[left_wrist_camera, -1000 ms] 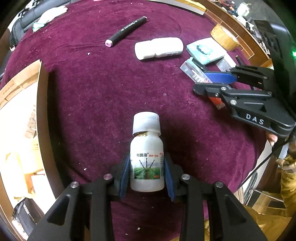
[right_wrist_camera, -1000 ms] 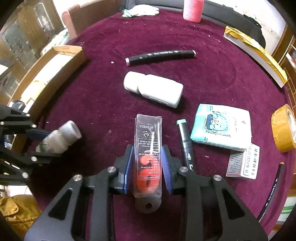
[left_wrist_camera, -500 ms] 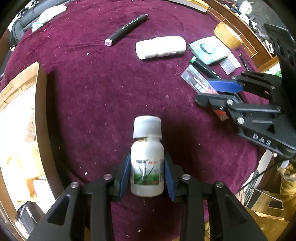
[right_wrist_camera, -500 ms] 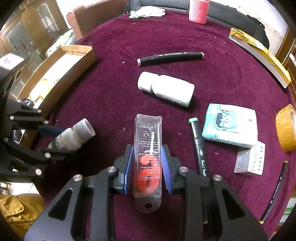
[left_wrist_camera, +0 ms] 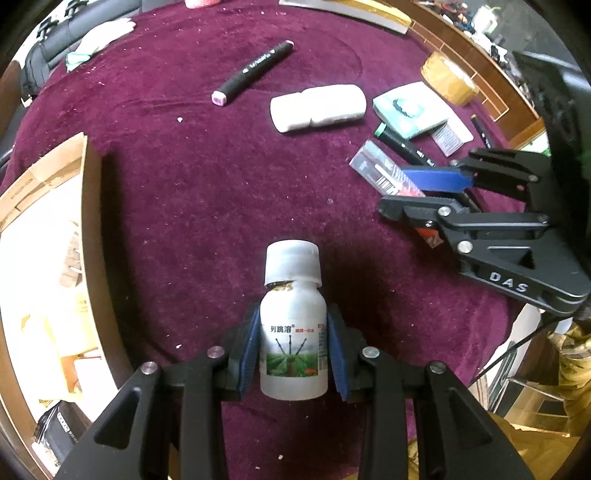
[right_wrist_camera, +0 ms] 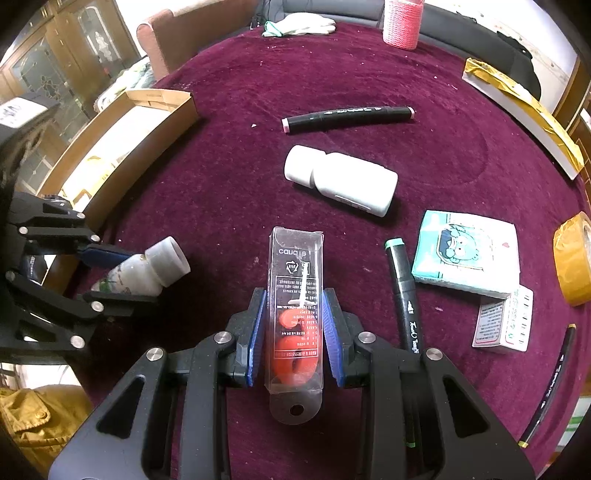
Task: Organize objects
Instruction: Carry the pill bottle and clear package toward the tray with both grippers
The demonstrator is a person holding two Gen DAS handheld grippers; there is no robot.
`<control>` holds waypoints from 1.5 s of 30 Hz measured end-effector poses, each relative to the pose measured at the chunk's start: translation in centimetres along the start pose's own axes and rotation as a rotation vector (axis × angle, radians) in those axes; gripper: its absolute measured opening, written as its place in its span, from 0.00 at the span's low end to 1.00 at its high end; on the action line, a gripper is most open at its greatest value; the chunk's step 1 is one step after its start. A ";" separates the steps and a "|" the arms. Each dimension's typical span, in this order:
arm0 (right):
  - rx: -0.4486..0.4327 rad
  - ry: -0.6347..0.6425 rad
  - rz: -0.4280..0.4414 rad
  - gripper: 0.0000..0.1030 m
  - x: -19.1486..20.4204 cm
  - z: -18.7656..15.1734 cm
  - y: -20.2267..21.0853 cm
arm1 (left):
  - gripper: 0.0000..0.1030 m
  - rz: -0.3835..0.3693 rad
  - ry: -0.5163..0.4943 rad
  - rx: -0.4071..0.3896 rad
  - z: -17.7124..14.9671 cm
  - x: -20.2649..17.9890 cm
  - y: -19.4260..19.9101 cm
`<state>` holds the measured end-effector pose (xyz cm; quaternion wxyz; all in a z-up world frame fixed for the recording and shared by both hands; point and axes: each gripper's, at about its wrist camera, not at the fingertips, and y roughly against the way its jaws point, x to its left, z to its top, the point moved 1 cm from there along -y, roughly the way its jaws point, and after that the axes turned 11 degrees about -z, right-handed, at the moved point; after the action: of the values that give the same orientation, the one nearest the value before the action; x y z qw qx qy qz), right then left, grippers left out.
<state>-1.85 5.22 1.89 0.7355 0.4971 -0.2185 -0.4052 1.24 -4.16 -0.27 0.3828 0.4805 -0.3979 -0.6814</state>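
Observation:
My left gripper is shut on a small white bottle with a green picture label and holds it above the maroon cloth. It also shows in the right wrist view, at the left beside the cardboard box. My right gripper is shut on a clear plastic pack with red pieces inside. In the left wrist view that pack and the right gripper are at the right.
On the cloth lie a larger white bottle, a black marker, a green-capped marker, a tissue pack, a small card box, a tape roll and a pink cup. The cardboard box is left.
Both grippers have lifted and drawn back a little, so the table objects sit farther away. The left gripper with its bottle now sits closer to the right gripper. Both grips are unchanged.

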 end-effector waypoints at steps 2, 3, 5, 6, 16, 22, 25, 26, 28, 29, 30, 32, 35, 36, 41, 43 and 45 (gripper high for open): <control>-0.002 0.004 0.002 0.28 0.2 0.1 0.0 | 0.33 0.002 0.003 -0.007 0.0 0.1 0.2; -0.004 0.005 0.003 0.28 0.3 0.2 0.1 | 0.33 0.002 0.006 -0.011 -0.1 0.2 0.3; -0.007 0.009 0.005 0.28 0.5 0.3 0.1 | 0.33 0.003 0.009 -0.012 -0.3 0.3 0.5; -0.009 0.010 0.006 0.28 0.6 0.3 0.2 | 0.33 0.003 0.010 -0.014 -0.4 0.4 0.7; -0.019 0.031 0.011 0.28 1.5 0.8 0.6 | 0.33 -0.004 0.024 -0.044 -1.9 1.6 3.1; -0.023 0.044 0.015 0.28 2.0 1.2 0.6 | 0.33 -0.002 0.043 -0.061 -2.1 2.4 4.0; -0.026 0.050 0.019 0.28 2.3 1.3 0.7 | 0.33 -0.003 0.054 -0.072 -2.1 2.8 4.5; -0.028 0.053 0.020 0.28 2.4 1.4 0.8 | 0.33 -0.003 0.057 -0.076 -2.2 3.0 4.7; -0.030 0.058 0.024 0.28 2.6 1.6 0.8 | 0.33 -0.005 0.064 -0.083 -2.2 3.3 5.0; -0.032 0.061 0.025 0.28 2.8 1.7 0.9 | 0.33 -0.005 0.069 -0.088 -2.2 3.4 5.3; -0.034 0.064 0.026 0.28 2.8 1.8 0.9 | 0.33 -0.003 0.072 -0.091 -2.2 3.6 5.5; -0.037 0.071 0.029 0.28 3.2 2.1 1.1 | 0.33 -0.001 0.081 -0.098 -2.3 4.0 5.8; -0.039 0.084 0.036 0.28 3.7 2.5 1.1 | 0.33 0.000 0.097 -0.106 -2.4 4.6 6.3; -0.040 0.090 0.038 0.28 4.0 2.6 1.1 | 0.33 0.001 0.101 -0.109 -2.4 4.9 6.6; -0.045 0.125 0.053 0.29 5.2 3.8 1.2 | 0.33 0.010 0.135 -0.136 -2.7 6.2 7.9; -0.051 0.139 0.054 0.28 5.7 4.5 1.3 | 0.33 0.022 0.150 -0.147 -2.8 6.7 8.4; -0.057 0.150 0.057 0.29 6.1 5.0 1.4 | 0.33 0.031 0.168 -0.159 -2.9 7.3 9.0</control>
<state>-1.43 -2.29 4.74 0.7748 0.4985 -0.1653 -0.3518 3.48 -14.79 4.68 0.4622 0.4979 -0.3164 -0.6620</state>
